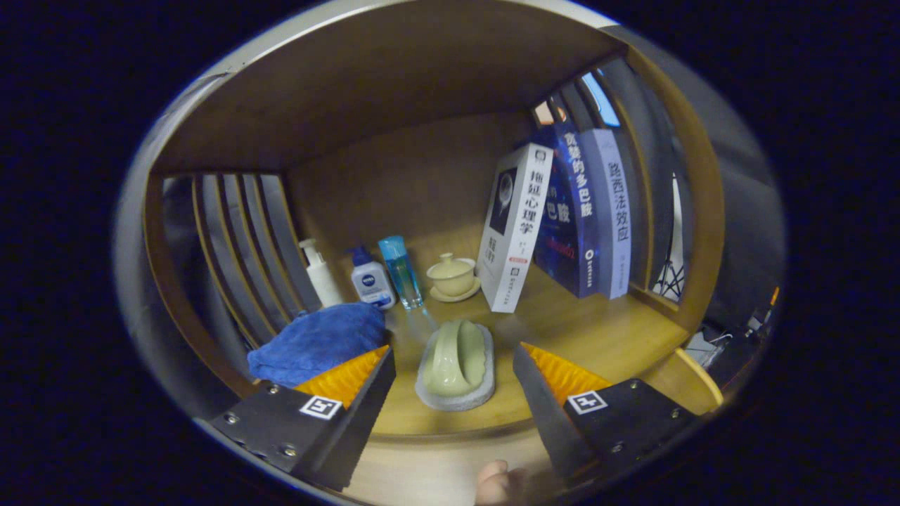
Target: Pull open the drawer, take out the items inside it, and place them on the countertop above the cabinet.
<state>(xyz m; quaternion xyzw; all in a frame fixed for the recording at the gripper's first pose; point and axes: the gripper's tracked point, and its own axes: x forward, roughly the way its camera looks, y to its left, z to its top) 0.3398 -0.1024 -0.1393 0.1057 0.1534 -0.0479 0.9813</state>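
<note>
Gripper (pixel 453 369) jaws spread wide, holding nothing, lined up around the green scrub brush (pixel 457 364) lying flat on the wooden countertop (pixel 598 337) — probably just set down.

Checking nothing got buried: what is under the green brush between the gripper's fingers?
The green brush lies on a grey pad on the wooden countertop. Anything beneath the pad is covered. Gripper open.

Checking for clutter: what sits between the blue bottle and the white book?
A pale lidded cup on a saucer stands between the blue bottle and white book, in the gripper view.
</note>
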